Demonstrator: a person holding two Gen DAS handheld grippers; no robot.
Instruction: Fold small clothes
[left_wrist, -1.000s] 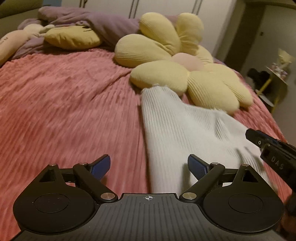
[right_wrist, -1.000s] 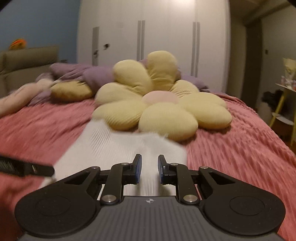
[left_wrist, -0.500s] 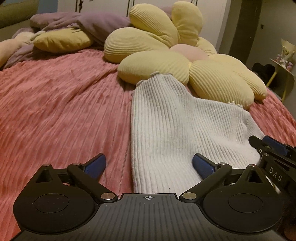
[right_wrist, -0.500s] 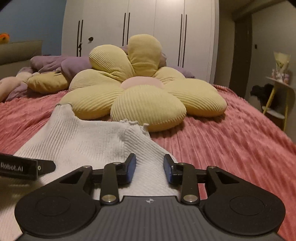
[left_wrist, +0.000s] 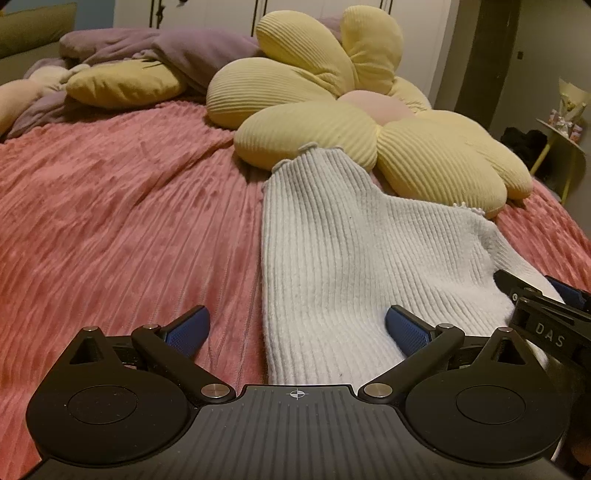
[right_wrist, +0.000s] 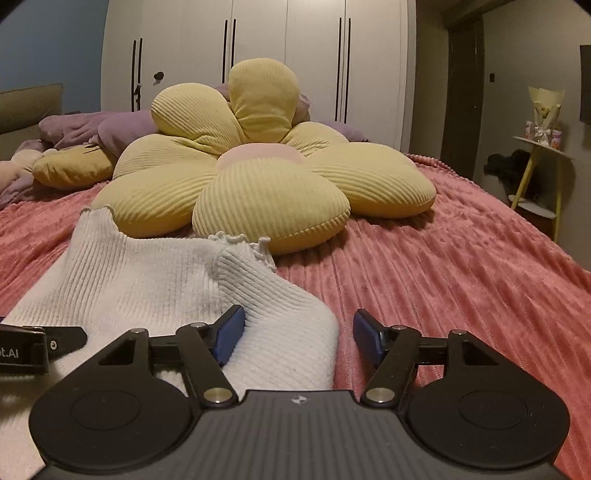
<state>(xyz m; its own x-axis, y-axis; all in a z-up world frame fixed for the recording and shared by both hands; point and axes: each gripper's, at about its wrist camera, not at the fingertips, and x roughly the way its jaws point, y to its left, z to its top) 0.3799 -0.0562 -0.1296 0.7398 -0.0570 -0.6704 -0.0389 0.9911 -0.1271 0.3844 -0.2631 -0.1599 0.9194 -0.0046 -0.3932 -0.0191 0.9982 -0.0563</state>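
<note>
A white ribbed garment (left_wrist: 351, 258) lies flat on the pink ribbed bedspread (left_wrist: 122, 229), its two frilled ends reaching up to the petals of a yellow flower cushion (left_wrist: 332, 122) with a pale pink centre. The frilled end on the left of the left wrist view touches the nearest petal; the other frilled end lies just beside a lower petal. The left gripper (left_wrist: 297, 326) hovers low over the near edge of the garment with its blue-padded fingers (left_wrist: 186, 330) spread wide: one pad is over bare bedspread to the left of the cloth, the other over the cloth, and neither presses on it. The right gripper (right_wrist: 299, 334) is at the garment's other near corner. Its jaws have just been opening, and its fingers (right_wrist: 229, 338) now stand apart, with the rounded white corner of the garment between them; the left pad is just beside or touching the cloth, the right pad is over bedspread clear of it, and nothing is pinched. Each gripper shows at the edge of the other's view, so the two are near each other across the garment. Behind the cushion lie a purple blanket (left_wrist: 159, 48) and a small yellow pillow (left_wrist: 125, 83), with white wardrobe doors (right_wrist: 288, 55) beyond.
</note>
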